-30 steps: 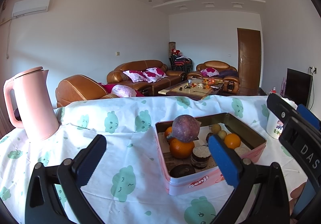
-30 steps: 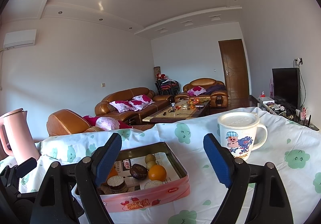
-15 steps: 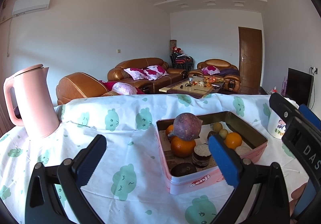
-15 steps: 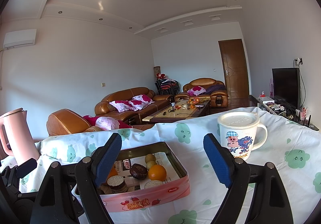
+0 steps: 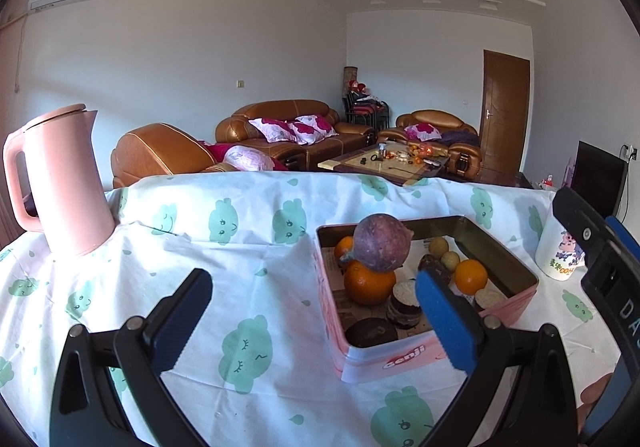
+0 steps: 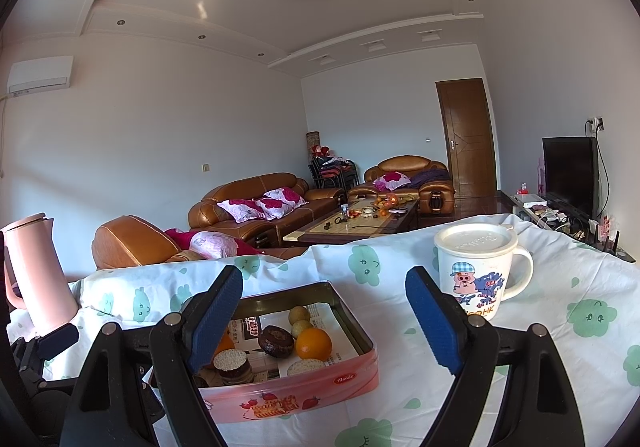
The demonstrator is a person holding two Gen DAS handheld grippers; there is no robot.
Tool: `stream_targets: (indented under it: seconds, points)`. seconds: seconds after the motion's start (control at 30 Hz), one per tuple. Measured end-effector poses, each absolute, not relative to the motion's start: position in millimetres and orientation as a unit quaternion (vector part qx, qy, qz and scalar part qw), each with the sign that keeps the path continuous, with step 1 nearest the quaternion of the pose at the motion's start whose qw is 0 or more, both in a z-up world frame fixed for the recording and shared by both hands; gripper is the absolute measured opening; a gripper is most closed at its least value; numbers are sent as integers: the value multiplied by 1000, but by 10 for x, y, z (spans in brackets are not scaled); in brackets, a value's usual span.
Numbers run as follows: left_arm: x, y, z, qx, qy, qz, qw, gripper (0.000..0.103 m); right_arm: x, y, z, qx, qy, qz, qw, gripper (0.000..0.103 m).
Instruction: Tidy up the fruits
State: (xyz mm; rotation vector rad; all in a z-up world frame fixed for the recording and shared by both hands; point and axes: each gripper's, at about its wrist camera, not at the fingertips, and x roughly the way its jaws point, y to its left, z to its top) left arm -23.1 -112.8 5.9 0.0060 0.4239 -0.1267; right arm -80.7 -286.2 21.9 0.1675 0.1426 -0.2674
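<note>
Looking down both cameras, I see the fruit already gathered in the pink tin (image 5: 404,357), which sits on the tabletop (image 5: 248,247) under a cloud-print cloth. In the left view a large purple fruit (image 5: 382,243) is perched on top of an orange (image 5: 368,283) at the tin's left side, and another orange (image 5: 471,276) lies toward the right wall with two small yellow-green fruits (image 5: 444,253) behind it. Dark round cakes or biscuits (image 5: 404,305) share the tin; I can't tell exactly what they are.

My left gripper (image 5: 316,311) has its jaws spread wide and holds nothing; it hovers in front of the tin's near left corner. My right gripper (image 6: 324,317) is likewise wide open and empty, poised over the tin from the other side, with the lidded pig mug (image 6: 478,273) just beyond its right jaw.

I find no loose fruit on the cloth in either view, only the pink kettle (image 5: 60,183) off to the left. So my judgement is that the collecting is largely done. What may remain is tidying inside the tin: the purple fruit balanced on the orange looks unsteady, and the fruit is mixed in with the baked pieces rather than grouped.
</note>
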Motion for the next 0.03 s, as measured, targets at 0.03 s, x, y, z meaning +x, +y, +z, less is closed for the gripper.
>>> stream_targets:
  seconds: [0.03]
  points:
    - [-229, -1127, 60, 4, 210, -63, 976, 103, -812, -2867, 217, 84, 71, -133, 985, 85]
